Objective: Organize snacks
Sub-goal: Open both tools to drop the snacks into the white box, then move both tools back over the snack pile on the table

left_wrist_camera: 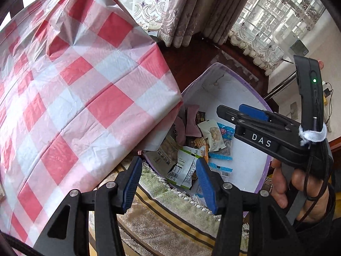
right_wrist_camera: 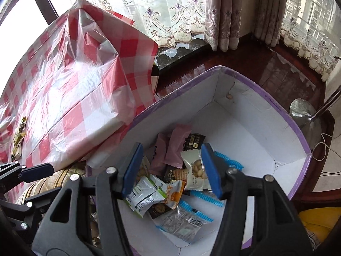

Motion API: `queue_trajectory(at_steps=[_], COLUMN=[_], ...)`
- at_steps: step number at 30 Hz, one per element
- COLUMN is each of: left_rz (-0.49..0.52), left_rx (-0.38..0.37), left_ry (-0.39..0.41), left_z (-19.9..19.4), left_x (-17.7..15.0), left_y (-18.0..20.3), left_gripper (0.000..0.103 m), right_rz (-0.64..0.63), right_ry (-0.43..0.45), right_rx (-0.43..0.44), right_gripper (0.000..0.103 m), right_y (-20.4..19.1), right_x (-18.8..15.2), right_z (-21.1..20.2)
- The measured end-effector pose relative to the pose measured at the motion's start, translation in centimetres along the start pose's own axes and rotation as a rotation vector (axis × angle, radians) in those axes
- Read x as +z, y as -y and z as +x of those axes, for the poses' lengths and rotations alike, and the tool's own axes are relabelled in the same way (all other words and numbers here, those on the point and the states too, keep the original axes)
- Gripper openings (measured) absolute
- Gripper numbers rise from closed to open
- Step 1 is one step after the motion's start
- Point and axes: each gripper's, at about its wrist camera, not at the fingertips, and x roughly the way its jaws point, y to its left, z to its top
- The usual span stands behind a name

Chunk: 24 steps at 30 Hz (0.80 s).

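Beside a worktop draped in a red-and-white checked plastic cloth, a white cardboard box with a purple rim sits low on a striped, fringed cushion, close against the hanging edge of the cloth. Snack packets lie heaped on the box floor toward its near side: two pink pouches, a white packet of pale round biscuits, a green-and-white sachet, an orange packet, dark wrappers and clear packets with blue crimped ends. The right gripper hangs over that heap with its blue-padded fingers spread wide and nothing between them. The left gripper hovers at the box's near rim, above the cushion's fringe, its fingers likewise wide apart and holding nothing. From the left wrist view, the right gripper appears from the side over the box, held in a bare hand. One more wrapper lies on the checked cloth, well apart from the box. Lace curtains and drapes hang at the window behind.
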Motion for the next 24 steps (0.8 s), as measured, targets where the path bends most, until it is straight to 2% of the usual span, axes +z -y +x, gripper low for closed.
queue_trajectory(at_steps=[7, 12, 24], left_rz=[-0.108, -0.211, -0.533], left_rx=[0.112, 0.161, 0.263], left_ry=[0.093, 0.151, 0.28], left_z=[-2.1, -3.8, -9.1], left_x=[-0.4, -1.5, -7.1], left_y=[-5.2, -9.9, -23.3], left_gripper=[0.054, 0.054, 0.054], right_rz=[-0.092, -0.156, -0.343], right_ry=[0.011, 0.023, 0.038], right_rx=[0.048, 0.082, 0.141], right_gripper=[0.062, 0.064, 0.067], right_y=[-5.3, -9.6, -20.5], right_x=[0.4, 0.5, 0.0], right_z=[-0.5, -0.7, -0.6])
